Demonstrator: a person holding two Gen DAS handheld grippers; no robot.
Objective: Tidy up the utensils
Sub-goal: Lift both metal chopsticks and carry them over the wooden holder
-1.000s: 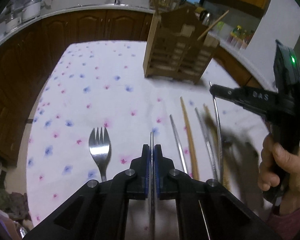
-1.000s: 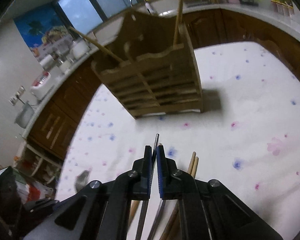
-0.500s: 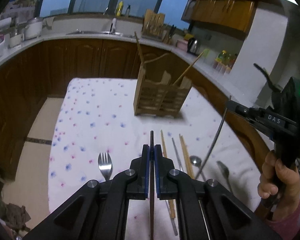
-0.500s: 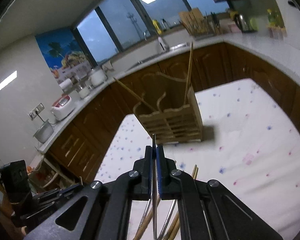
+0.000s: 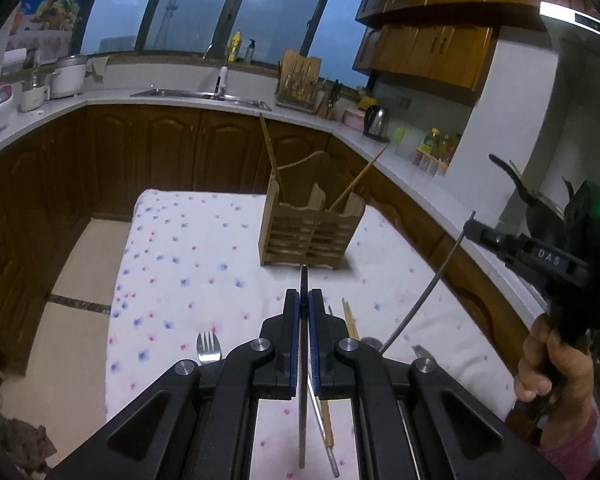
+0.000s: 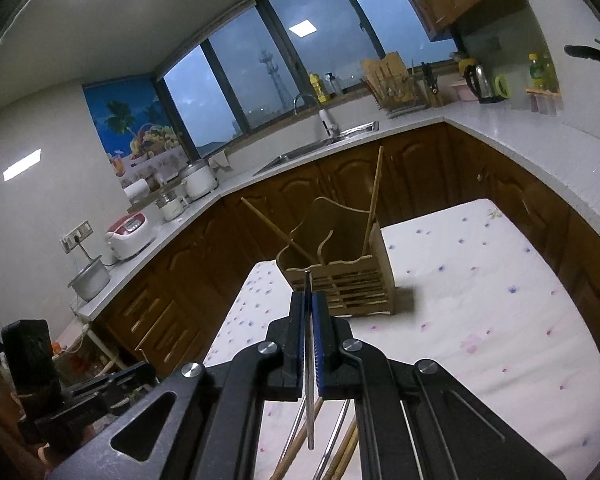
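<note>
Both grippers are up off the table with a metal chopstick each, so this looks like the carry to the holder. The left gripper (image 5: 304,304) is clenched on a thin metal stick (image 5: 302,364), pinched partway along so a short tip pokes out front and the long end hangs back under the fingers. Gripping it off-centre like that probably makes it easier to tip it upright over a slot.

The right gripper (image 6: 310,308) is doing the same thing, jaws clamped on its own stick (image 6: 309,380). From the left camera you can see that one (image 5: 424,292) slanting down from the gripper toward the table, free end hanging in the air, not touching anything.

The holder (image 5: 310,232) sits well ahead on the flowery cloth (image 5: 188,264), toward the far end, and it already has two wooden chopsticks (image 5: 270,152) leaning out of different compartments.

Still lying on the cloth: a fork (image 5: 209,346) to the left, and more sticks (image 5: 350,322) plus what looks like a spoon (image 5: 371,343) mostly hidden behind the left gripper's frame. My guess is lots left to sort. The tricky bit will be lining a skinny stick up with a slot from this angle.
</note>
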